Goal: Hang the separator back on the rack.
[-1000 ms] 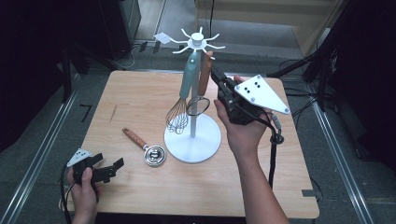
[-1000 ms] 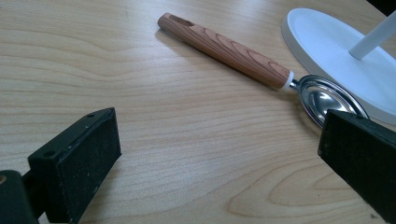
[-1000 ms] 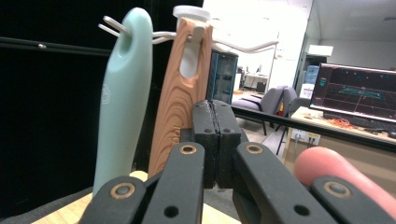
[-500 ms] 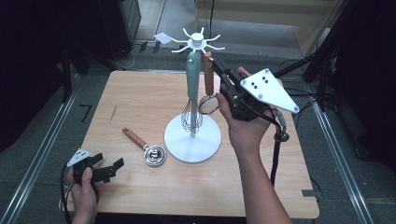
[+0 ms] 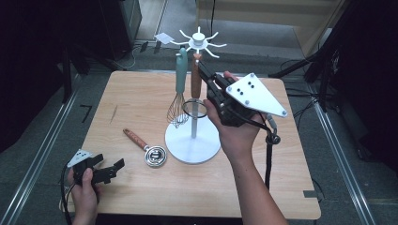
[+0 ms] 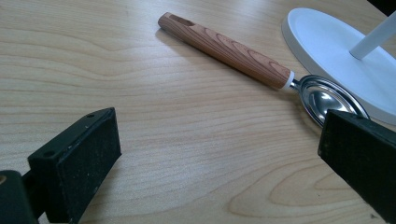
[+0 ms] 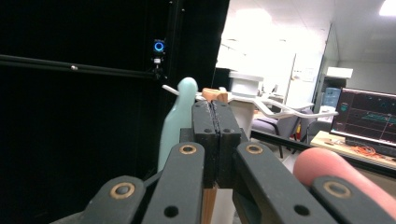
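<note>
Strainer at the rack

Strainer (image 5: 194, 89) with wood-grain handle and dark wire ring hangs upright beside the white rack (image 5: 193, 140) pole. Right gripper (image 5: 205, 74) clamps its handle; left gripper (image 5: 115, 166) rests with jaws spread, holding nothing.

- Right gripper (image 5: 202, 70): jaws meet at the wooden handle (image 5: 195, 77) under the rack's crown; the pad contact is hidden by the gripper body in the high view.
- Right gripper view: pads pressed together, wooden handle poking out above and below them; how far it sits between the pads can't be told.
- Mint whisk handle (image 7: 176, 122): cut at 6 o'clock by the linkage.
- Left gripper (image 5: 107, 171): in its own view, both jaws clipped by the frame, at 7 and 4 o'clock.
- Spoon (image 6: 261, 70): bowl partly hidden behind the jaw at 4 o'clock.
- White stand base (image 6: 336, 56): cut off at 3 o'clock, pole cropped at 2 o'clock.
</note>
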Tool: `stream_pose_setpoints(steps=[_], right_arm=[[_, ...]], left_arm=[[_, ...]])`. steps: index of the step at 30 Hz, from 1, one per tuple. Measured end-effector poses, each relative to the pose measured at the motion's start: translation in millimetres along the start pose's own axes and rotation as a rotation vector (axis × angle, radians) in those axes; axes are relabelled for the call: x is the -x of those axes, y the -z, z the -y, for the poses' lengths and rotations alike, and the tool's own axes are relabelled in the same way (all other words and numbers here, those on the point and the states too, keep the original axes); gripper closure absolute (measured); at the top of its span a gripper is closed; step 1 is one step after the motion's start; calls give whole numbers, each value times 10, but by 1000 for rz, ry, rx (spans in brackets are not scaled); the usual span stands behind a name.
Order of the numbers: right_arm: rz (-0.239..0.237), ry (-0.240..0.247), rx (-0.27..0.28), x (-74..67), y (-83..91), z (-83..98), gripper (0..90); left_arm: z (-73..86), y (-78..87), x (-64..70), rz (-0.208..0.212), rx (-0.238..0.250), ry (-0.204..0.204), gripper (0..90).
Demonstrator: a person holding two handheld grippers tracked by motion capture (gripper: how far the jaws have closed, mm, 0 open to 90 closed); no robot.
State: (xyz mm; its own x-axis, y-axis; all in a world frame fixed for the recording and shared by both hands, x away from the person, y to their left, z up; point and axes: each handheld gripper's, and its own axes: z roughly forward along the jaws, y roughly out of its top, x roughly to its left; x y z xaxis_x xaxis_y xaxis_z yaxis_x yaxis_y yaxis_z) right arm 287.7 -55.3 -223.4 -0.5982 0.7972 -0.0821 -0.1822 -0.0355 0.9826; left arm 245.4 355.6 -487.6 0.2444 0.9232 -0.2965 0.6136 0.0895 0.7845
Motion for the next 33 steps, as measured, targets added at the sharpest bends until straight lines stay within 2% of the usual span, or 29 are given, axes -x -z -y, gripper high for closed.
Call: stream_pose_setpoints(steps=[7,14,20,25,29,33], right_arm=[[-7,-1,-6,-28,-13,7,900],[18,-4,-2,38,72,60,900],[71,-7,-44,180,227,223,900],[114,-29,-87,315,367,407,882],[128,-37,-117,382,460,538,830],[133,-35,-161,415,551,696,727]], left_arm=[[0,0,-1,1,0,0,0],[0,1,4,-1,1,-2,0],[1,1,7,-4,1,-7,0],[1,-1,11,-7,1,-9,0],[2,0,15,-10,3,-11,0],[2,-1,17,-11,3,-11,0]])
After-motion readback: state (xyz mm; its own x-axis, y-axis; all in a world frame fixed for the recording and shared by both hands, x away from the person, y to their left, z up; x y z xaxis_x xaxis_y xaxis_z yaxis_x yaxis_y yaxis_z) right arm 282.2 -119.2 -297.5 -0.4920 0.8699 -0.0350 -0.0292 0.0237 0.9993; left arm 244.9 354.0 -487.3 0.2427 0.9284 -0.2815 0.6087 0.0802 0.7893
